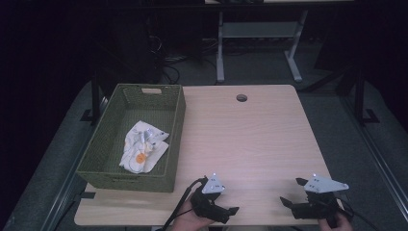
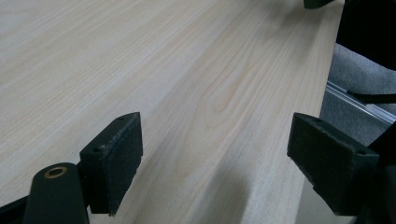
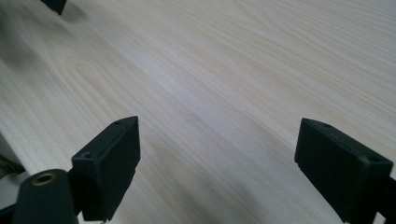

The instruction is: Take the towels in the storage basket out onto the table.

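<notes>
A green woven basket (image 1: 177, 126) stands on the left part of the light wooden table (image 1: 255, 139). In it lies a crumpled white cloth (image 1: 143, 147) with orange and blue prints. My left gripper (image 1: 230, 214) rests low at the table's near edge, right of the basket, and is held by a hand. Its jaws are open over bare wood in the left gripper view (image 2: 215, 135). My right gripper (image 1: 292, 191) sits at the near right, pointing left. It is open too, with nothing between its pads (image 3: 217, 135).
A round cable hole (image 1: 241, 97) lies near the table's far edge. Behind the table stand white desk legs (image 1: 220, 48) and tangled cables (image 1: 168, 62) on the floor. A metal rail (image 2: 359, 105) runs along grey carpet past the table's right edge.
</notes>
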Available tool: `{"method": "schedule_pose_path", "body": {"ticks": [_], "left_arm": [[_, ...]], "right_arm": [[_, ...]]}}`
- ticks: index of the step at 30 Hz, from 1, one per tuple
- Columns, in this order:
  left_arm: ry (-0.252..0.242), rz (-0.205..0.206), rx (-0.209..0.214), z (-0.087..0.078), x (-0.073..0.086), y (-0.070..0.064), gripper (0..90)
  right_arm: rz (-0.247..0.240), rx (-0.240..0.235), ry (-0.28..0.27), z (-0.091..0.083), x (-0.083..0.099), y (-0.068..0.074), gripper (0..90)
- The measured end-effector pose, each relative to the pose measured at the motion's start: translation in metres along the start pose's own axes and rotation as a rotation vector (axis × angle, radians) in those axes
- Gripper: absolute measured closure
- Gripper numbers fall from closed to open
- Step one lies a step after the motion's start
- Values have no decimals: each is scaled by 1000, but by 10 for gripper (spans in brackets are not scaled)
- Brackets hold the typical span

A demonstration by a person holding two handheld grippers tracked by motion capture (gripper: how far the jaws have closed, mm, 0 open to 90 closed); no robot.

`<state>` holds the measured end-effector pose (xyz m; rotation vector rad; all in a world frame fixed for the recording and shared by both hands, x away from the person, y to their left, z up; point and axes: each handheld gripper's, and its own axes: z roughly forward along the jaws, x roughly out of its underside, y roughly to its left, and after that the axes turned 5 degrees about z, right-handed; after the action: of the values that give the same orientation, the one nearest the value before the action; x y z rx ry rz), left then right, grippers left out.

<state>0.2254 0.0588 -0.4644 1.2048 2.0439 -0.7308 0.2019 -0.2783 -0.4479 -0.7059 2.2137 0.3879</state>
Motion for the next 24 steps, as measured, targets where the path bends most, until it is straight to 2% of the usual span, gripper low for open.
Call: {"method": "schedule_pose_path", "body": {"ticks": [5, 7, 10, 11, 13, 15, 18, 20, 24], "left_arm": [[5, 14, -32, -2, 0, 4, 181], [-2, 6, -40, -4, 0, 5, 181], [0, 30, -48, -5, -2, 3, 181], [-1, 27, -53, -6, -3, 3, 181], [2, 32, -43, -6, -4, 3, 184], [-3, 36, -28, -8, -12, 2, 192], [3, 48, -31, -8, -18, 2, 191], [0, 60, -35, -10, -24, 1, 190], [-13, 55, -37, -11, -31, 1, 184]], "right_arm": [[16, 0, -10, -2, 2, -5, 139], [23, -2, -10, -3, 2, -5, 139], [19, 0, -12, -2, 1, -4, 139], [25, -1, -7, -2, 1, -3, 139], [21, 0, -7, -2, 1, -3, 139], [24, 0, -8, -1, 1, -3, 139], [34, -2, -14, -2, 1, -1, 139], [19, -3, -26, -2, 0, 3, 139], [11, -3, -16, -1, -1, 3, 139]]}}
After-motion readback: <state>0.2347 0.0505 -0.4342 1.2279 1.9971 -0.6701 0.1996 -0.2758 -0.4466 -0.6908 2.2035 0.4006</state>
